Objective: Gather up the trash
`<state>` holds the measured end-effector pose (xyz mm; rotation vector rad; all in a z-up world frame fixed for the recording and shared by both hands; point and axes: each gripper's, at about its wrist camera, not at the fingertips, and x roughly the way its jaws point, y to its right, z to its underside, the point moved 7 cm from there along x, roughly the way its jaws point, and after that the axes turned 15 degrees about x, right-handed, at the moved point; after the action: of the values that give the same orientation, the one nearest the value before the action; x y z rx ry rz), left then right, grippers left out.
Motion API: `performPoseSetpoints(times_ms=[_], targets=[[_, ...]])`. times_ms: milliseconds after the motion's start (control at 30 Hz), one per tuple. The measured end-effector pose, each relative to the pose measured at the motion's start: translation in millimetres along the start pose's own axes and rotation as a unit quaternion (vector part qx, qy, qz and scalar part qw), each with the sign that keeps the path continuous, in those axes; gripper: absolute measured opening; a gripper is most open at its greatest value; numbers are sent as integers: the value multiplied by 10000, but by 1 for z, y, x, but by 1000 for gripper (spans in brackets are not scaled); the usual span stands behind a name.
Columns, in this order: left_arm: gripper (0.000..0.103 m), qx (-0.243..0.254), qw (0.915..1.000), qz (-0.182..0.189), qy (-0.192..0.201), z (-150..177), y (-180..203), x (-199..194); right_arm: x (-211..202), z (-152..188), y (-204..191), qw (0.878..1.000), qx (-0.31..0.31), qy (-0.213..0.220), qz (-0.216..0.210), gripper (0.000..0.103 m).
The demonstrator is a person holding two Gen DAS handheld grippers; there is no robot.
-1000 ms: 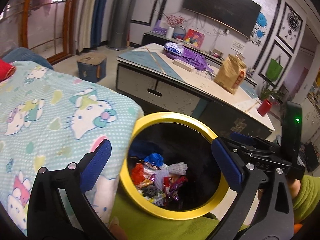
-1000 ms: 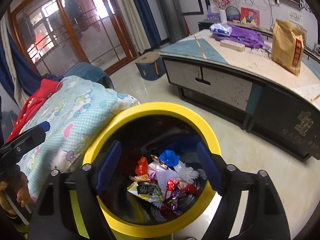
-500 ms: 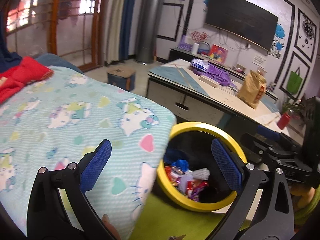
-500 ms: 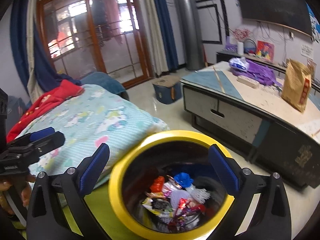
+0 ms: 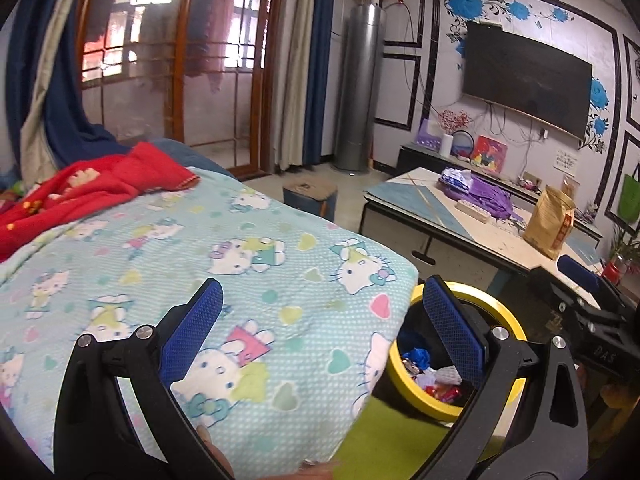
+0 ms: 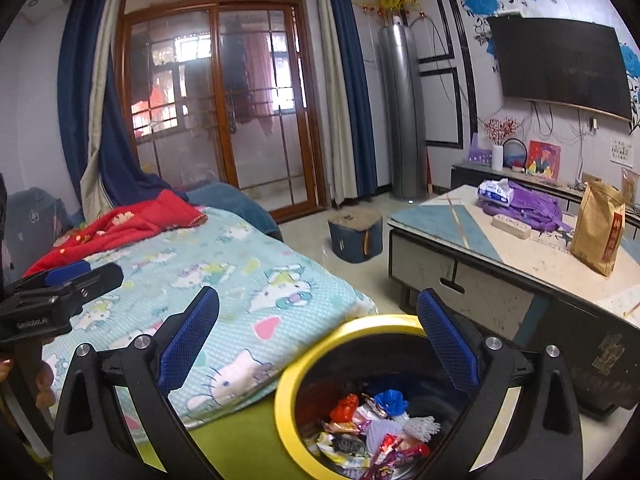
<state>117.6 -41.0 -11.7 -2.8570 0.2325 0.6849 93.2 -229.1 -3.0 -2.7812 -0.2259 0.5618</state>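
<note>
On the left lies the bed (image 6: 240, 276) with its cat blanket. The left tongs (image 5: 320, 328) are spread wide, pinching nothing. The right tongs (image 6: 316, 340) are spread wide too, and empty. The yellow-rimmed bin (image 6: 288, 408) sits low to the right, just beside the bed. The trash (image 6: 372, 432) is inside it, nearer the right tongs. Its far side is cut off. I can't see any loose trash on the bed or the bench (image 6: 532, 256).
</note>
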Motion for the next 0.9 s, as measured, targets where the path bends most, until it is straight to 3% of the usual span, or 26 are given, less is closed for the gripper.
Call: performPoseSetpoints(times_ms=[267, 900], targets=[[92, -83, 9995, -146, 283, 8, -6, -25, -16, 7, -21, 9989, -196, 416, 65, 97], [92, -191, 9988, -163, 421, 9, -7, -31, -17, 6, -18, 9983, -238, 524, 112, 97]])
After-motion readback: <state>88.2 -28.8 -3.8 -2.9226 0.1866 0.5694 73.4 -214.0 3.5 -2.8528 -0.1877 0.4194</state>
